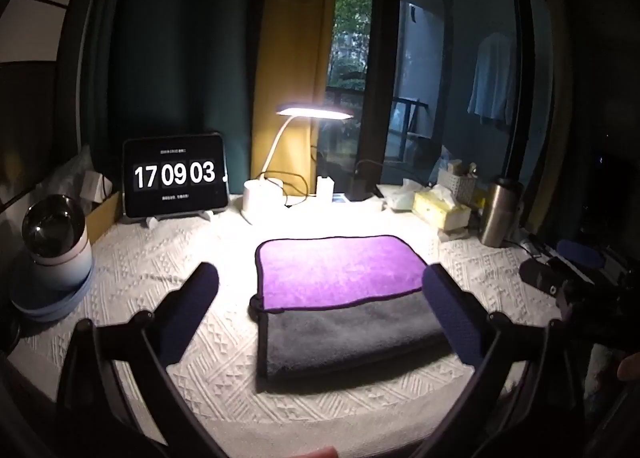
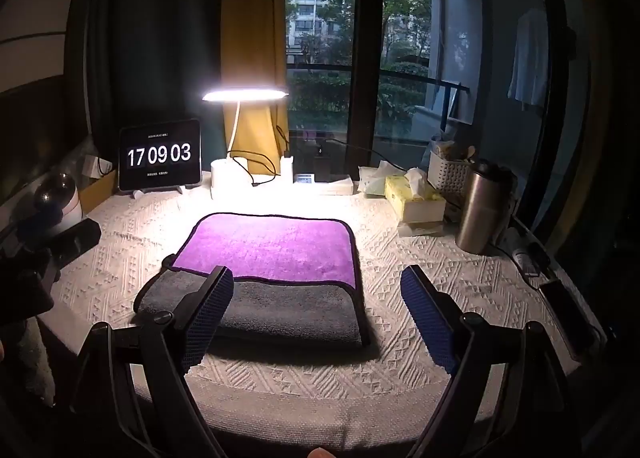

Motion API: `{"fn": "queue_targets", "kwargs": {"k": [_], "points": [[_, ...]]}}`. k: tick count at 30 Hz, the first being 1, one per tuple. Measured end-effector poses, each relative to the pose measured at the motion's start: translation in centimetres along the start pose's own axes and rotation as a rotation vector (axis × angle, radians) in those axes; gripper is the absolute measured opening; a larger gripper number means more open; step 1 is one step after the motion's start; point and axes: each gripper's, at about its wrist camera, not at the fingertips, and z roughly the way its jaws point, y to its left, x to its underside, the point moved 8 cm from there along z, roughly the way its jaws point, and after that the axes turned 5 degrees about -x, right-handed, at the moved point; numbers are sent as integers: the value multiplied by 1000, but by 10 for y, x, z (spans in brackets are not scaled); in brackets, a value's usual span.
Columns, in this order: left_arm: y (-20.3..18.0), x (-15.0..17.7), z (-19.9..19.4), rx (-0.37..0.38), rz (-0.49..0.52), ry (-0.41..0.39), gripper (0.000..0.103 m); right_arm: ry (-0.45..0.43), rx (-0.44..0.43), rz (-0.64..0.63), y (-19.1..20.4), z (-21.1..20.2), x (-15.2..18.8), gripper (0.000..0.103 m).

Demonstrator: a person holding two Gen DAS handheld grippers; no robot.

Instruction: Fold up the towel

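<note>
A towel (image 1: 340,270) lies on the white patterned tablecloth, purple on its far part with a grey flap folded over its near part (image 1: 348,332). It also shows in the right wrist view (image 2: 272,246). My left gripper (image 1: 320,306) is open and empty, held above the towel's near part, its right finger over the towel's right edge. My right gripper (image 2: 316,310) is open and empty, its left finger over the grey flap and its right finger over bare cloth to the right. The right gripper's body shows at the far right of the left wrist view (image 1: 560,278).
At the back stand a tablet clock (image 1: 176,178), a lit desk lamp (image 1: 316,112), a tissue box (image 2: 412,198), a white basket (image 2: 448,174) and a steel flask (image 2: 480,210). A round humidifier (image 1: 54,242) sits at the left. A phone (image 2: 564,314) lies at the right edge.
</note>
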Motion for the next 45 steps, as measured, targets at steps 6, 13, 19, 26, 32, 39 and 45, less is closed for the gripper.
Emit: {"fn": "queue_targets", "kwargs": {"k": [6,13,19,26,32,39,45], "points": [[4,1,1,4,0,12,102,0,0,-3,2,-1,-7,88],[4,-1,1,-2,11,5,102,-6,-3,-7,4,1,-1,88],[0,1,-1,3,15,6,102,-10,-2,-11,4,1,-1,88],[-2,0,-1,3,15,9,102,-8,-2,-10,3,1,0,88],[-4,0,-1,3,12,12,102,-6,-4,-10,4,2,0,88],[-4,0,0,3,14,14,102,-5,-4,-10,4,2,0,88],[-5,2,0,6,13,17,102,-4,-5,-10,4,2,0,88]]}}
